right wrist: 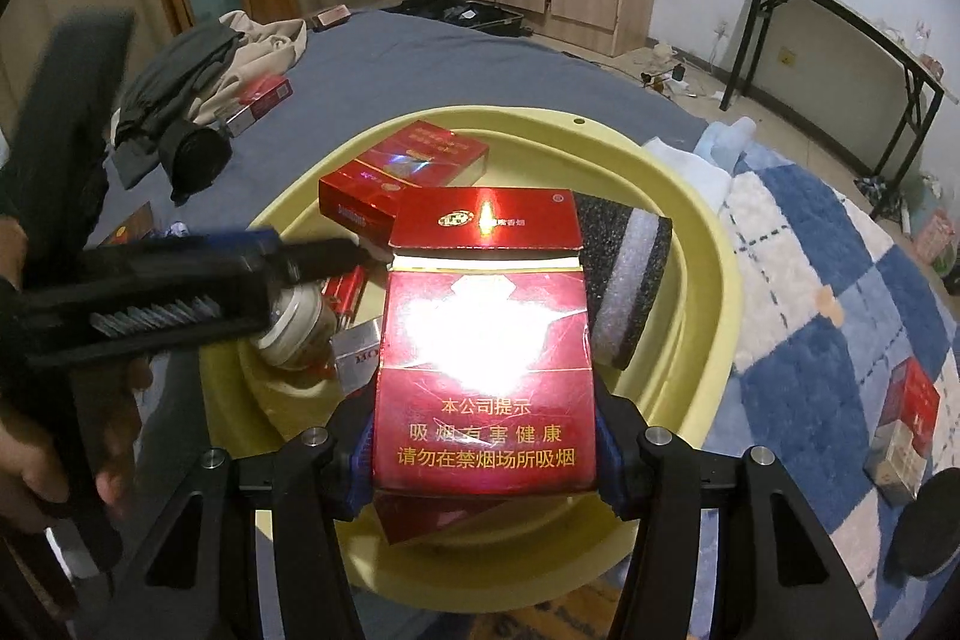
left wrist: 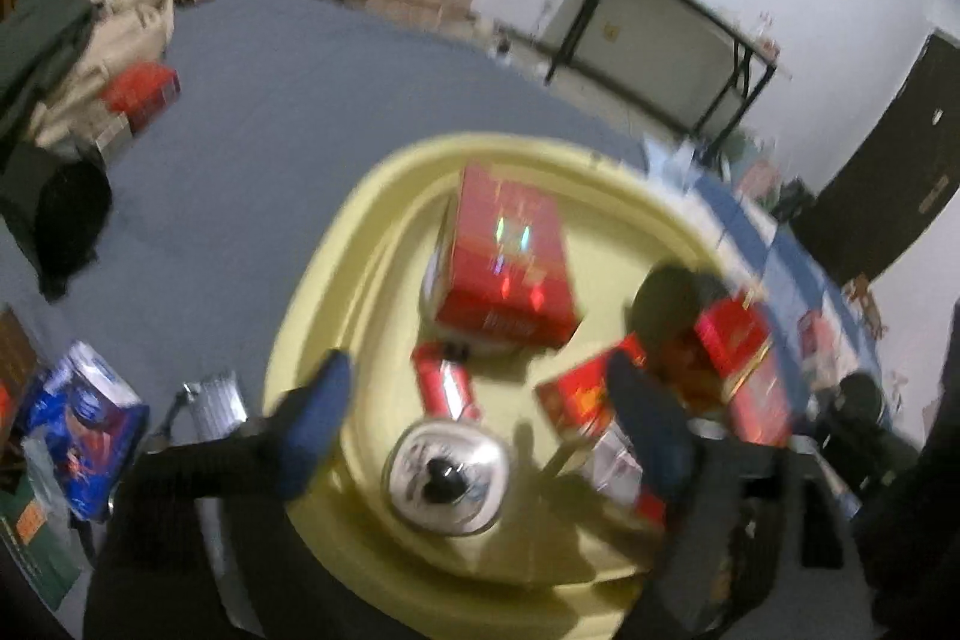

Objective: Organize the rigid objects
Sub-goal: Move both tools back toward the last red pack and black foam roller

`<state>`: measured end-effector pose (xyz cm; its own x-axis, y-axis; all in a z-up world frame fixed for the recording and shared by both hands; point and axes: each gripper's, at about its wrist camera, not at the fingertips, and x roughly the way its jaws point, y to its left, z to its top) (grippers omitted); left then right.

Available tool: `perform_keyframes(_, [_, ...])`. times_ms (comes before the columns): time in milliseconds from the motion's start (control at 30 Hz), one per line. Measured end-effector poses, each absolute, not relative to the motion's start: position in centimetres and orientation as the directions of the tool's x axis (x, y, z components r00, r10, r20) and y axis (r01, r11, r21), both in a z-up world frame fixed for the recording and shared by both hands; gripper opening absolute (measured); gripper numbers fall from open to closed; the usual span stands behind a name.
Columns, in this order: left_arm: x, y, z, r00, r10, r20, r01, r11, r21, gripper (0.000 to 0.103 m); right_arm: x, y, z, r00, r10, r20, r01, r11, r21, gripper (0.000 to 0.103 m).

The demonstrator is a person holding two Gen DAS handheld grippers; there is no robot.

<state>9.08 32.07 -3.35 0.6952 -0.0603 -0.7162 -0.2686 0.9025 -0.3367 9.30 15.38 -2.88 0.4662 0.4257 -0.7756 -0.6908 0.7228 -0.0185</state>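
A yellow basin (left wrist: 336,280) (right wrist: 708,244) sits on the grey bed. Inside it lie a large red box (left wrist: 504,256) (right wrist: 408,166), a small red pack (left wrist: 444,382), a red and silver box (left wrist: 576,394) and a black and grey sponge block (right wrist: 624,280). A jar with a silvery lid (left wrist: 447,478) (right wrist: 300,328) stands in the basin under my left gripper (left wrist: 480,430) (right wrist: 324,250). That gripper is open, and its blue pads (left wrist: 318,424) stay clear of the jar. My right gripper (right wrist: 486,460) is shut on a red cigarette box (right wrist: 486,370) with its flip lid open, over the basin's near side.
A pile of clothes (right wrist: 198,64) and a red box (right wrist: 264,97) lie on the bed's far left. A blue and white checked blanket (right wrist: 810,280) with red boxes (right wrist: 912,412) is at the right. A blue packet (left wrist: 90,418) lies left of the basin. A hand (right wrist: 36,460) holds the left tool.
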Motion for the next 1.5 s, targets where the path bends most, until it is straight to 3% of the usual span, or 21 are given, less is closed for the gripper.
perform_keyframes(33, [8.9,32.1,-2.7,0.712,-0.057,-0.7,-0.267,0.9,-0.345,0.101,9.1,15.2,-2.7,0.465,0.427,-0.775,-0.689,0.725,-0.014,0.061])
perform_keyframes(100, [8.6,31.7,-1.0,0.745,-0.051,-0.665,-0.258,0.897,-0.358,0.103,8.5,14.4,-2.2,0.457,0.453,-0.765,-0.686,0.727,0.02,0.085])
perform_keyframes(200, [8.4,30.5,1.0,0.767,-0.043,-0.64,-0.235,0.91,-0.342,0.103,6.9,12.6,-0.9,0.485,0.488,-0.725,-0.676,0.736,0.043,0.098])
perform_keyframes(300, [8.4,28.5,2.9,0.773,-0.045,-0.633,-0.204,0.927,-0.315,0.103,5.0,9.8,0.5,0.526,0.497,-0.69,-0.652,0.757,0.048,0.102])
perform_keyframes(500, [8.3,22.9,6.4,0.77,-0.096,-0.631,-0.113,0.953,-0.282,0.103,1.7,0.0,3.0,0.629,0.422,-0.653,-0.51,0.858,0.063,0.103])
perform_keyframes(633, [7.3,17.8,7.9,0.757,-0.133,-0.64,0.009,0.981,-0.193,0.103,-0.5,-6.9,4.5,0.686,0.318,-0.655,-0.383,0.922,0.047,0.103])
perform_keyframes(800, [6.2,12.9,8.0,0.724,-0.194,-0.662,0.082,0.977,-0.197,0.103,-3.4,-13.7,4.7,0.711,0.203,-0.673,-0.254,0.967,0.023,0.103])
perform_keyframes(933, [6.1,10.9,7.9,0.702,-0.262,-0.662,0.104,0.958,-0.269,0.103,-5.1,-15.7,3.9,0.717,0.188,-0.671,-0.187,0.979,0.074,0.103])
perform_keyframes(1067, [6.3,9.6,7.7,0.703,-0.247,-0.667,0.124,0.966,-0.227,0.103,-5.0,-16.1,3.3,0.716,0.206,-0.667,-0.174,0.978,0.115,0.103])
perform_keyframes(1200, [7.6,9.2,6.4,0.668,-0.269,-0.694,0.106,0.957,-0.269,0.103,-3.0,-15.6,1.8,0.711,0.203,-0.673,-0.176,0.978,0.108,0.103])
perform_keyframes(1500, [18.2,4.0,3.1,0.535,-0.325,-0.78,0.196,0.946,-0.26,0.103,4.8,-13.5,-3.0,0.717,0.173,-0.676,-0.159,0.984,0.083,0.103])
